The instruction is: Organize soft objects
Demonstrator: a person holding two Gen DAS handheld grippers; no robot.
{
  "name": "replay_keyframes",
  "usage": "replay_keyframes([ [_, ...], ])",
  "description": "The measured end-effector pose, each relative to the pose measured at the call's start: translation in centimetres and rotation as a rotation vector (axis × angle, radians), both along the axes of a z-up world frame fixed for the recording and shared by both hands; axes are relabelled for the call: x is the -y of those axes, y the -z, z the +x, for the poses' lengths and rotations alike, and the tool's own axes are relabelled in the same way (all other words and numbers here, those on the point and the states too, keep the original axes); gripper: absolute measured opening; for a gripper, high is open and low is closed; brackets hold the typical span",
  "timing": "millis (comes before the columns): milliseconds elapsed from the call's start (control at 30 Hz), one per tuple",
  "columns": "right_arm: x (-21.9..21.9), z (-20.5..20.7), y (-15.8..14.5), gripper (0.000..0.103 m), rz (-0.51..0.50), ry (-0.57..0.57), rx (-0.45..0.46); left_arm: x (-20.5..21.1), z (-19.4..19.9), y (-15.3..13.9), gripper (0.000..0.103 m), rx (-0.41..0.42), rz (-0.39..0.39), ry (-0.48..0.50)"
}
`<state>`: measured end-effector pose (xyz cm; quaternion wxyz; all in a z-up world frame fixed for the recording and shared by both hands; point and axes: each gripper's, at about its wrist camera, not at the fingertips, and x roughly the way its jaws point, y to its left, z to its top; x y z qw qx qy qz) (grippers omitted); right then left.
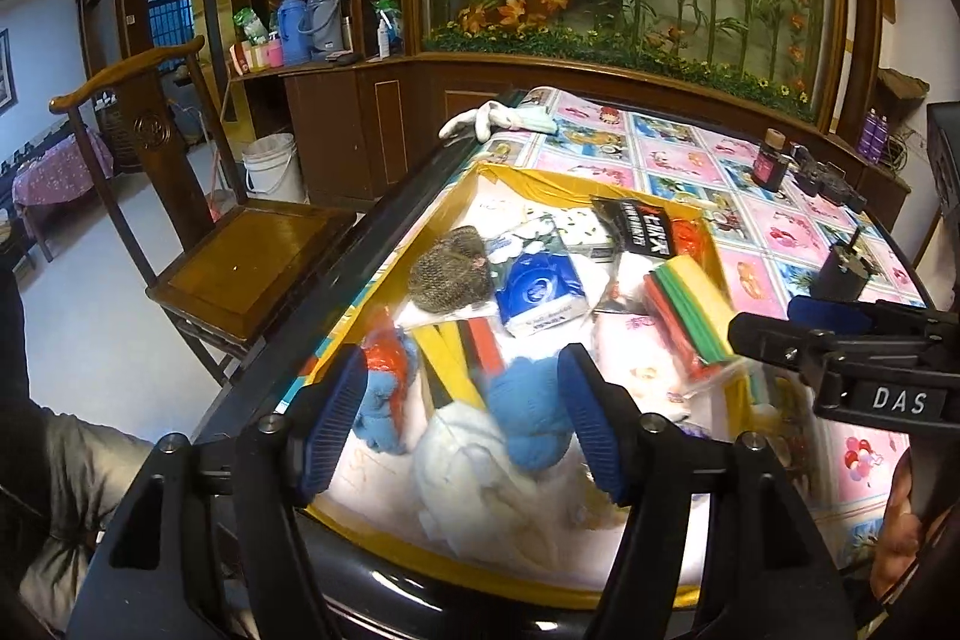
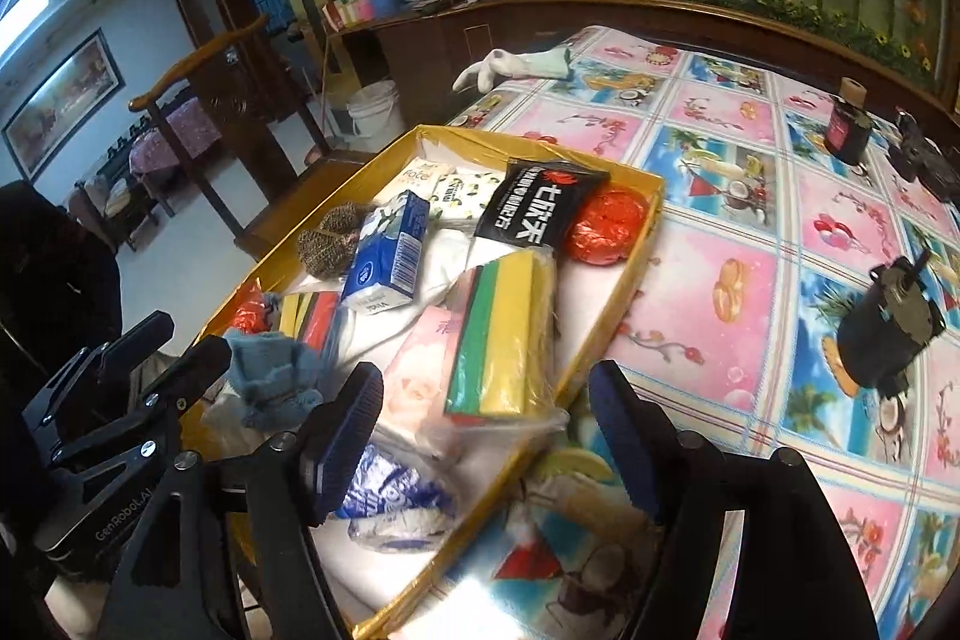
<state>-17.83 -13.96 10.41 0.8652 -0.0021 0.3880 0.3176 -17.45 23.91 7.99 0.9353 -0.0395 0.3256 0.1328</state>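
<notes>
Inside a shallow yellow tray on the glossy, fruit-patterned tabletop lie fuzzy blue knitwear, crinkly tissue packs and striped sponges; both tools hover spread, empty.

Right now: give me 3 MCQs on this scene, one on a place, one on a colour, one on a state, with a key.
1. Where does the white glove lie?
A. in the box
B. at the table's far edge
C. on the chair

2. What colour is the box wall?
A. yellow
B. green
C. grey

3. How does the right tool stand?
A. shut on the sponge pack
B. shut with nothing in it
C. open, pads apart

Key: 1 B, it hangs over the patterned tablecloth edge, outside the box. 2 A, the rim is yellow all round. 3 C, its blue pads straddle the box's near wall without pressing anything.
</notes>
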Motion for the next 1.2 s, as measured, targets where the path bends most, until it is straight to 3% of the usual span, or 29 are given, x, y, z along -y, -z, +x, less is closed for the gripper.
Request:
replay_keyframes([
  [267,4.7,-3.6,-1.5,0.082,0.041,0.065,0.074,3.0,-2.2,-2.2,0.065,0.088,0.037,0.032],
  [367,5.8,-5.6,-1.9,0.085,0.041,0.086,0.123,3.9,-3.6,-3.4,0.081,0.155,0.065,0.014],
  [467,6.5,-7.7,-1.9,0.089,0.036,0.094,0.169,4.8,-4.3,-4.0,0.082,0.193,0.105,0.002],
  [767,6.7,-11.8,-1.4,0.095,-0.022,0.093,0.267,6.0,-4.0,-4.0,0.082,0.153,0.116,0.017],
  [1200,6.6,-9.9,-0.4,0.096,-0.015,0.117,0.215,5.2,-3.2,-2.2,0.082,0.087,0.067,0.025],
])
